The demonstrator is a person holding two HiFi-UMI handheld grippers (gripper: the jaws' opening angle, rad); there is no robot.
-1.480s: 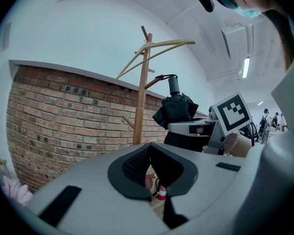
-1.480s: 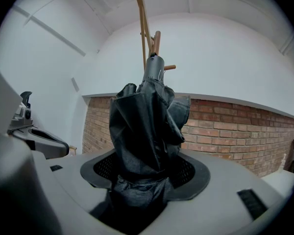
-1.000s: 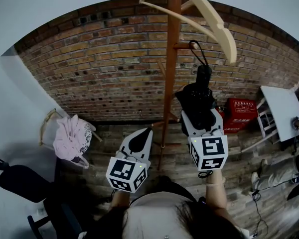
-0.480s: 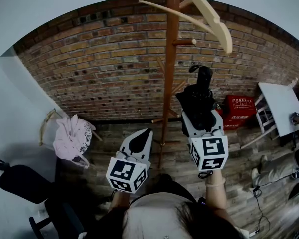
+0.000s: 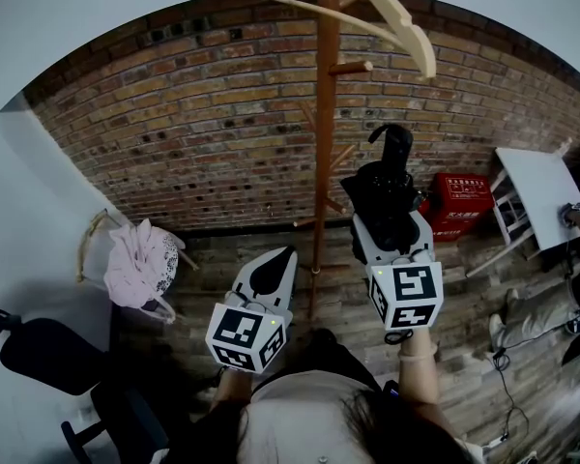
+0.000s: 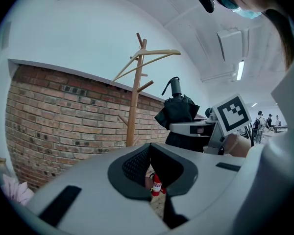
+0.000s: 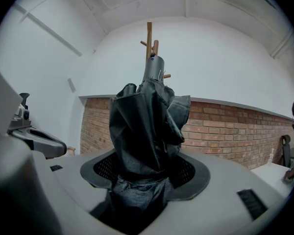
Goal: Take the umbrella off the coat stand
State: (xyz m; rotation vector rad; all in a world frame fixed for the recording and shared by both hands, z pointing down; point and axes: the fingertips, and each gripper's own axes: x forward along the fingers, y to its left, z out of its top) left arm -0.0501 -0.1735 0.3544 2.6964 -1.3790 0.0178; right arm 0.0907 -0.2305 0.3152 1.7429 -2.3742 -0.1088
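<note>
The wooden coat stand (image 5: 325, 133) rises in front of the brick wall, with a pale hanger (image 5: 387, 13) at its top and a bare peg (image 5: 352, 67). My right gripper (image 5: 387, 232) is shut on the folded black umbrella (image 5: 383, 193), which stands upright to the right of the pole, apart from the peg. In the right gripper view the umbrella (image 7: 144, 126) fills the jaws and hides most of the coat stand (image 7: 149, 33). My left gripper (image 5: 276, 262) hangs shut and holds nothing, lower left of the pole. In the left gripper view the umbrella (image 6: 179, 111) shows beside the coat stand (image 6: 135, 102).
A pink cloth (image 5: 140, 264) lies on a seat at the left, with a black office chair (image 5: 39, 351) below it. A red box (image 5: 461, 206) and a white table (image 5: 536, 196) stand at the right. A red fire extinguisher (image 6: 157, 185) stands on the floor.
The umbrella's strap has come off the peg. My right gripper has lowered the umbrella and drawn it a little away from the stand. The left gripper has stayed put.
</note>
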